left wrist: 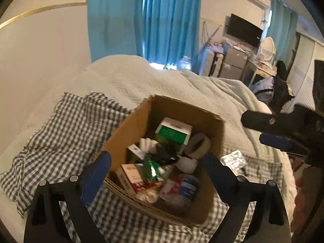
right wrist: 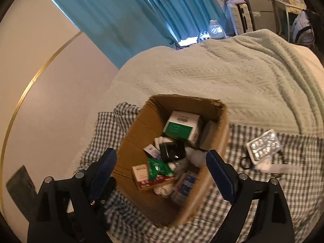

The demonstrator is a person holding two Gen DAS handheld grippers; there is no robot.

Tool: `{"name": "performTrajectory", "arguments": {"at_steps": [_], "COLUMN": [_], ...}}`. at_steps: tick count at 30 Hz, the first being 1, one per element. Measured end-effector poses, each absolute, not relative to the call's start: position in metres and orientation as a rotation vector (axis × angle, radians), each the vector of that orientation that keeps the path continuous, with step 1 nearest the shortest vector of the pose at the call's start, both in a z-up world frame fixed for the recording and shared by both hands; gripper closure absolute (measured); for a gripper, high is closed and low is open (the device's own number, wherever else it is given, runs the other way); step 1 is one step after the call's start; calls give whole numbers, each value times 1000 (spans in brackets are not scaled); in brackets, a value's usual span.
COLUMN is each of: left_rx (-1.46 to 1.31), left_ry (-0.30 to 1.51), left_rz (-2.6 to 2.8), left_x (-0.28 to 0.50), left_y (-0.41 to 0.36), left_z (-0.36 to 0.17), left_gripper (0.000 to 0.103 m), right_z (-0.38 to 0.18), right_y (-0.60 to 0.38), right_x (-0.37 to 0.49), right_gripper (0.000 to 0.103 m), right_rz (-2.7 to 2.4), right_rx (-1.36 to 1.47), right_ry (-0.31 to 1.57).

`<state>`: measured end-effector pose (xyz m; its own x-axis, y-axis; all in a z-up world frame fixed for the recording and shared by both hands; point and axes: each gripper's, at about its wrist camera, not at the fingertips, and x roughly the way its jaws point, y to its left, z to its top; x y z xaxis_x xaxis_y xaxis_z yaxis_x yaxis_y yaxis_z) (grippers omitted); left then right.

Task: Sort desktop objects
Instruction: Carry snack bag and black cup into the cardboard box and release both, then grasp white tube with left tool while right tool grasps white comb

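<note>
An open cardboard box (left wrist: 129, 127) (right wrist: 137, 127) sits on a grey checked cloth (left wrist: 60, 133) (right wrist: 253, 202) on the bed. It holds a green-and-white carton (left wrist: 174, 133) (right wrist: 181, 126), a green packet (left wrist: 150, 168) (right wrist: 159, 167), a red-and-white box (left wrist: 134, 176) (right wrist: 141, 175), a tape roll (left wrist: 198, 144), a black object (right wrist: 172, 148) and other small items. My left gripper (left wrist: 157, 170) is open and empty above the box. My right gripper (right wrist: 162, 169) is open and empty above it too, and shows at the right of the left wrist view (left wrist: 269, 129).
A silver blister pack (right wrist: 263, 144) (left wrist: 232, 160) and a black ring-shaped item (right wrist: 246, 162) lie on the cloth right of the box. A pale knitted blanket (right wrist: 222, 81) covers the bed behind. Blue curtains (left wrist: 145, 20), a wall at the left, and furniture at the far right.
</note>
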<state>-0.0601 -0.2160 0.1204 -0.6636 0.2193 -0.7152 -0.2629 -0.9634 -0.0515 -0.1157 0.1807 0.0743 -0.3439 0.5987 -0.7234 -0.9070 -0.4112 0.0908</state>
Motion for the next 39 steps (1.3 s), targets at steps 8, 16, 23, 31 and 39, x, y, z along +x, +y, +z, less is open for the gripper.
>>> {"name": "performTrajectory", "arguments": {"at_steps": [8,16,23,31,39], "left_rx": [-1108,-1018,-1103,-1154,-1171], "left_ry": [113,273,10,116,391], "left_rz": [2624,2615,2587,2558,2412], "left_x": [-13,39,63,81,67], "left_y": [-179,-131,-109,-72,-30], "left_z": [155,160,112,43,-27], "left_gripper": [4,2,2,2,2], "right_z": [105,126,128,112,83], "right_y": [158,148,149,155,177], "right_x": [-68,5,59,93,104], "right_gripper": [13,13,13,13,13], "right_rz": [1814,1759,1688,1607,1543], "right_rx": [-869,-856,-841,-868,-945], "right_ry": [341,334,378,455,448]}}
